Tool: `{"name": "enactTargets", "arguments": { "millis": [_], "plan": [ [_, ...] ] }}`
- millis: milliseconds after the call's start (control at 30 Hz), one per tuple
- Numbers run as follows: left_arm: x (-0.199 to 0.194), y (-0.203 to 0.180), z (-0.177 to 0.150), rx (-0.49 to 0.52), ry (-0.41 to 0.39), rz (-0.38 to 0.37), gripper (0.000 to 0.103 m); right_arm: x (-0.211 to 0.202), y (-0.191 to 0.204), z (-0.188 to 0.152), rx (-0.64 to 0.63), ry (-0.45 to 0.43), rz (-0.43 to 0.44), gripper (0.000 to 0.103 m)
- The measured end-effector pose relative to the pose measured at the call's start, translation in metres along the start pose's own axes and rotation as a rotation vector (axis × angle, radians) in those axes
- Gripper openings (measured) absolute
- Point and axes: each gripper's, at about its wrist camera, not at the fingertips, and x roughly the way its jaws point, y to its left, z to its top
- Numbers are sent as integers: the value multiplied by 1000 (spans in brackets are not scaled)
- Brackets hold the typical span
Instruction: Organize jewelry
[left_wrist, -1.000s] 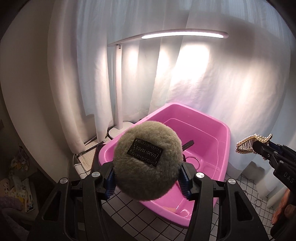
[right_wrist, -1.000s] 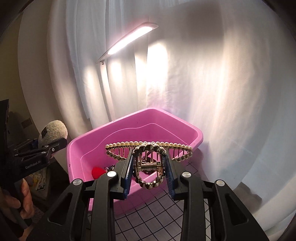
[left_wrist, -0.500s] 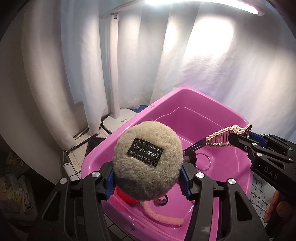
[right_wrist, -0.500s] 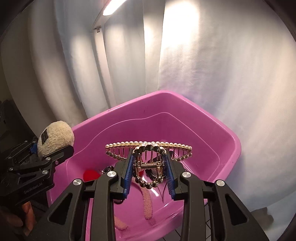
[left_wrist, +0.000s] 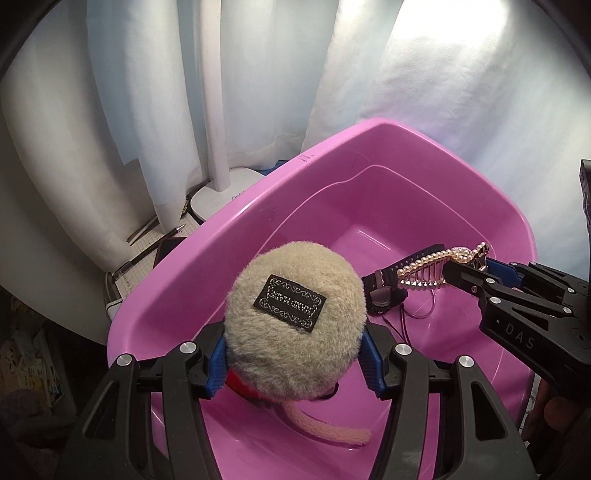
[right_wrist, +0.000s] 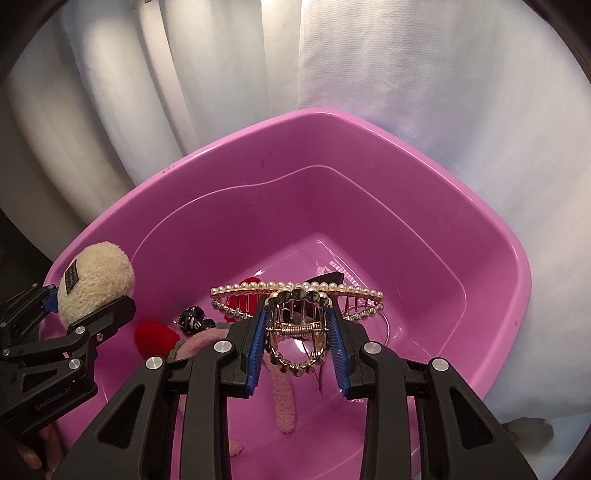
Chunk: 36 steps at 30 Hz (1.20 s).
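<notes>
Nearest, the left gripper (left_wrist: 293, 363) clamps a fuzzy beige pompom (left_wrist: 293, 321) and the right gripper (right_wrist: 297, 339) pinches a pearl hair claw (right_wrist: 295, 295), both above the pink tub (right_wrist: 491, 236). Releasing early may, seemingly, tangle items below.

Fluffy beige pom-pom (left_wrist: 291, 332) with black label, centre frame, above pink basin (left_wrist: 229, 236). Pearl-studded gold claw clip (right_wrist: 297, 299), centre frame, over basin interior. Black watch (left_wrist: 384, 291) on basin floor.
</notes>
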Motion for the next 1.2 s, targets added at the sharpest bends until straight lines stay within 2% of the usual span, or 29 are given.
{"name": "enactTargets", "arguments": {
  "millis": [333,367,400,433,467,533,1200],
  "plan": [
    [5,2,1,-13,42,3,60,18,0,8,11,59,-29,33],
    [5,2,1,-13,44,3,61,17,0,9,10,55,-40,37],
    [5,2,1,-10,46,6,62,16,0,10,11,53,-47,50],
    [5,1,1,-7,47,13,68,15,-1,10,14,50,-43,56],
    [4,1,1,-11,46,18,76,12,0,9,16,45,-38,56],
    [1,3,1,-23,40,18,78,10,1,9,12,42,-42,56],
    [-8,10,-4,-40,37,26,79,0,1,5,12,34,-47,56]
  ]
}}
